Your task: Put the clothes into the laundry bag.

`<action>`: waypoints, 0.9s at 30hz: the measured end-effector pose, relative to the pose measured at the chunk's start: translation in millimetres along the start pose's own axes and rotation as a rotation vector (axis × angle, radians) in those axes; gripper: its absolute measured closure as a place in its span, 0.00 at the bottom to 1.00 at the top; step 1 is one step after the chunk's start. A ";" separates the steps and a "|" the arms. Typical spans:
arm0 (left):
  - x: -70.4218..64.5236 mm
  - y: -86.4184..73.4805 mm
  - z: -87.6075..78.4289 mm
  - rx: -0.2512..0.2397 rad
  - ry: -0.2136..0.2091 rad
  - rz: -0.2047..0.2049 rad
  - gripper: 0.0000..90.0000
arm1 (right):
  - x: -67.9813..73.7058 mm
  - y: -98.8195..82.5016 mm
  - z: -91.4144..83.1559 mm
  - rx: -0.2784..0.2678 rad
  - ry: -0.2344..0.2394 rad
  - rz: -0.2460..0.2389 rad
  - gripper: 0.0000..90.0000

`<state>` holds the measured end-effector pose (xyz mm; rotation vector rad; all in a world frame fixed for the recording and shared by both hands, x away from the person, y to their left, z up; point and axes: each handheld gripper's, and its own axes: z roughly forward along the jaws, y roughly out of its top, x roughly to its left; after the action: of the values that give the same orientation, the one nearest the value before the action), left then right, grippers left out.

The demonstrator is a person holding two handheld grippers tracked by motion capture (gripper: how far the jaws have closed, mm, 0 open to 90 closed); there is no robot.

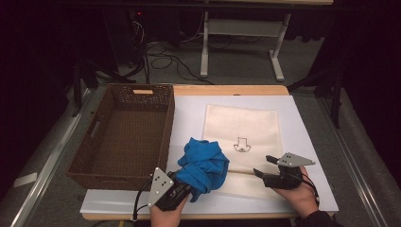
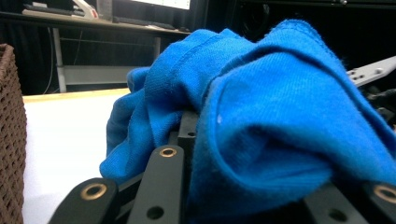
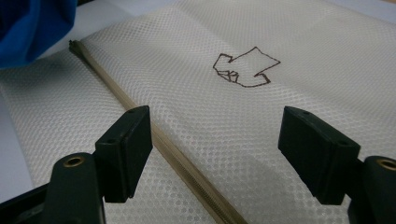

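Left gripper (image 1: 185, 189) clenched on the bunched blue cloth (image 1: 204, 165). Right gripper (image 1: 263, 166) released, jaws spread just above the white mesh bag (image 3: 261, 121), zipper (image 3: 177, 161) beside one jaw

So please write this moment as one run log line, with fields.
left hand-held gripper: shut on blue cloth | right hand-held gripper: open, over white mesh bag zipper | wicker basket: empty

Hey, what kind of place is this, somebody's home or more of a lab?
Probably a lab or recording studio, not a home: black curtains surround the table, cables trail across the floor behind it, and a desk with a keyboard stands in the background. A person works it with handheld grippers.
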<state>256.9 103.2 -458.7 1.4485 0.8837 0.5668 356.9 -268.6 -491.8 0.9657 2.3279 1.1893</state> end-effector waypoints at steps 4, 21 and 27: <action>-1.0 -0.9 -5.3 0.004 0.015 0.001 0.82 | -0.4 -0.6 8.6 0.038 0.016 -0.011 0.34; -5.0 -6.4 -8.6 0.025 0.013 -0.005 0.82 | -1.0 -0.3 30.3 0.148 0.048 -0.019 0.76; -3.0 -6.0 -8.6 0.024 0.014 -0.004 0.82 | -6.2 1.2 30.5 0.147 0.059 -0.026 0.85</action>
<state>247.2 105.4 -463.3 1.4658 0.9077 0.5654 379.3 -255.1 -508.7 0.9572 2.4954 1.0623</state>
